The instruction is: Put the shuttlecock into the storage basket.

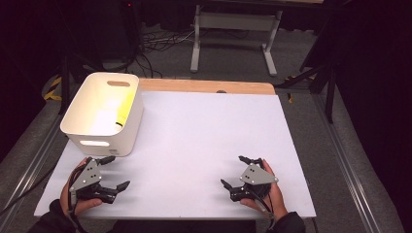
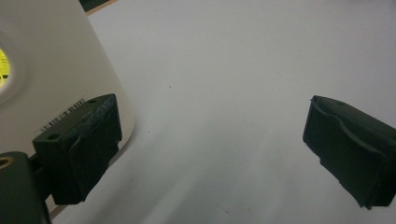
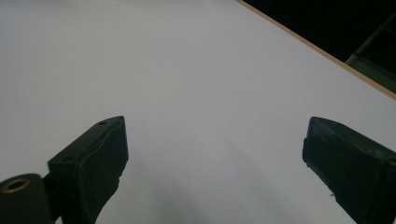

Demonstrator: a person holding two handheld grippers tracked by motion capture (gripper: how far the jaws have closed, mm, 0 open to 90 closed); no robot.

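Two claws we hold low over the white counter [image 1: 194,141], both spread apart and empty: left claw [image 1: 115,172] just beside the white bin [image 1: 104,116], possibly touching; right claw [image 1: 234,171] well apart.

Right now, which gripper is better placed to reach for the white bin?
The left gripper. It sits open right beside the white bin at the table's left, one jaw close to the bin's wall. The right gripper, also open, rests far across the white table.
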